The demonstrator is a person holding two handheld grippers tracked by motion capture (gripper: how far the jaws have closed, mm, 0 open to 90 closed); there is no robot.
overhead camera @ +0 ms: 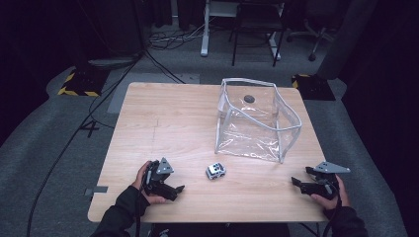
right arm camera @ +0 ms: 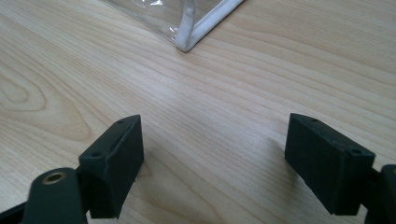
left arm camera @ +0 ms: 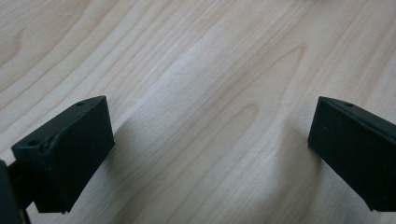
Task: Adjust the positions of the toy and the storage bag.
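Note:
A small white and grey toy car (overhead camera: 216,171) sits on the wooden table (overhead camera: 163,123) near the front, between my two grippers. Behind it stands a clear plastic bag with white piping (overhead camera: 254,121), open at the top; its near corner (right arm camera: 189,32) shows in the right gripper view. A dark round object (overhead camera: 249,98) shows through the bag's far side. My left gripper (overhead camera: 174,190) rests at the front left, open, with bare wood between its jaws (left arm camera: 210,135). At the front right my right gripper (overhead camera: 298,183) is open too, nothing between its jaws (right arm camera: 212,149).
The table's front edge (overhead camera: 197,219) runs just under both hands. Beyond the table are grey carpet, cables (overhead camera: 173,39), desk legs (overhead camera: 203,29), a chair base (overhead camera: 311,47) and yellow-black striped stands (overhead camera: 76,84).

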